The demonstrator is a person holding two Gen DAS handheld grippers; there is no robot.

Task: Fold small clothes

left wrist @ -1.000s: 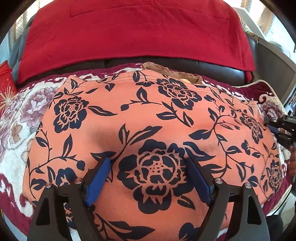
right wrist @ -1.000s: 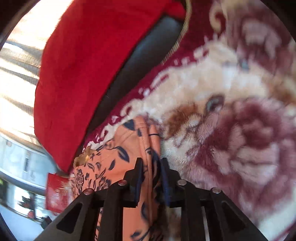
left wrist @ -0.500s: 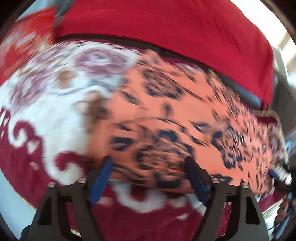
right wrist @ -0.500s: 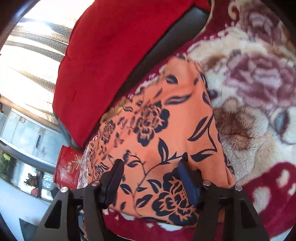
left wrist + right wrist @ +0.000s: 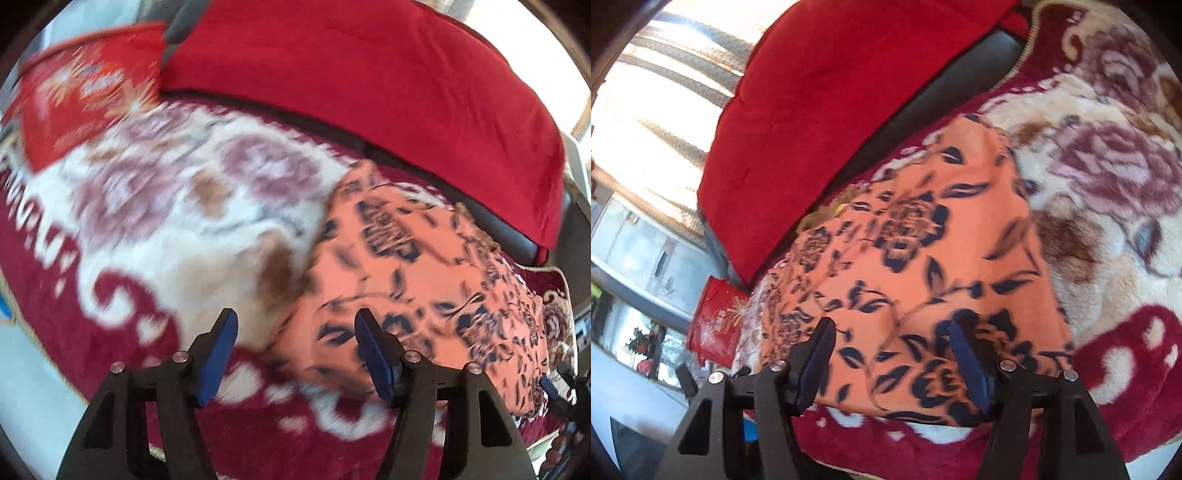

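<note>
A plush flowered blanket (image 5: 1108, 192) covers the sofa seat, and the orange flowered garment (image 5: 923, 266) lies flat on it near the back edge, under the red cushion (image 5: 831, 92). It looks folded at least once, with perhaps another fold left. The left hand-held gripper (image 5: 295, 350), jaws just narrowing, is spread and empty; the right hand-held gripper (image 5: 890, 362) is likewise spread, gripping nothing.

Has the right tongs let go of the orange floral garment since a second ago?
Yes. The right tongs have just opened and backed away from the orange garment, which lies flat on the blanket.
</note>
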